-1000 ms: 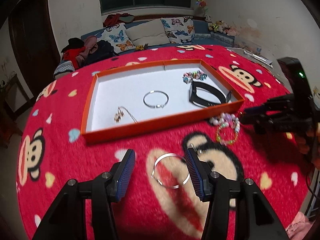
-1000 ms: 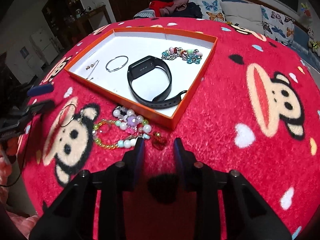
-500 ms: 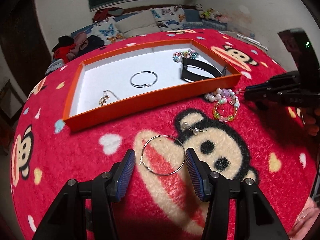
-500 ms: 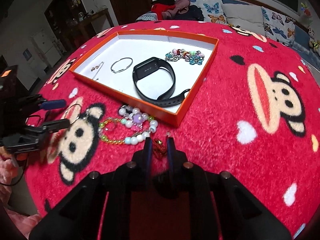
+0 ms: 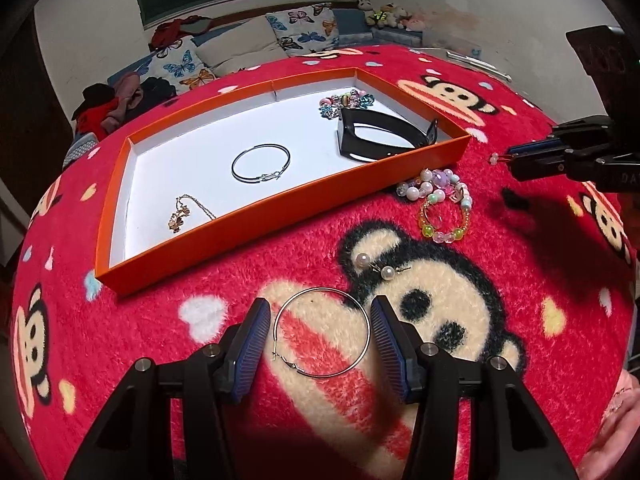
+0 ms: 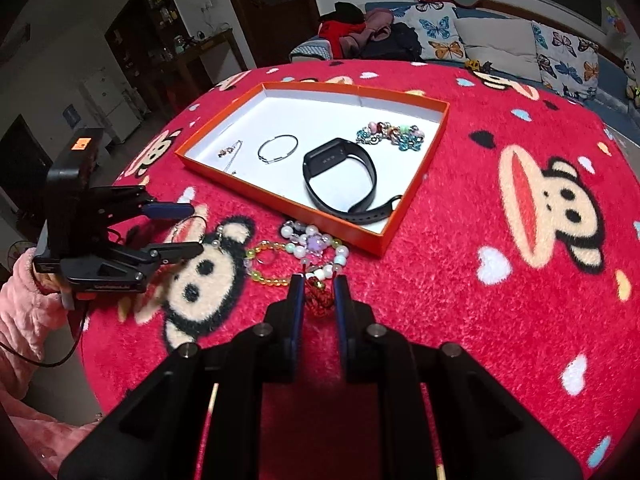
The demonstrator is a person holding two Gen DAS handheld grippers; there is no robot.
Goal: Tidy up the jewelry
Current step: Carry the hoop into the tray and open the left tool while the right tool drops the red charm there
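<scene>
Left tongs [image 5: 316,332]: spread, straddling the hoop [image 5: 321,333], pads not yet touching it.
Hoop: flat on the red counter [image 5: 520,320], near side of the tray [image 5: 280,216], clasp toward the near left.
Key relation: hoop lay squarely between the left pads, so closing should catch its rim (thin wire, may slip).
Right tongs [image 6: 318,298]: pressed together on a red charm [image 6: 319,300], a pearl strand trailing from it.
Beads [image 6: 296,256]: on the counter, just near the tray's right corner.
Pearl studs [image 5: 374,266]: just beyond the hoop.
Tray: holds a necklace [image 5: 182,212] left, bangle [image 5: 261,162] middle, watch [image 5: 380,138] and charm bracelet [image 5: 346,101] far right.
</scene>
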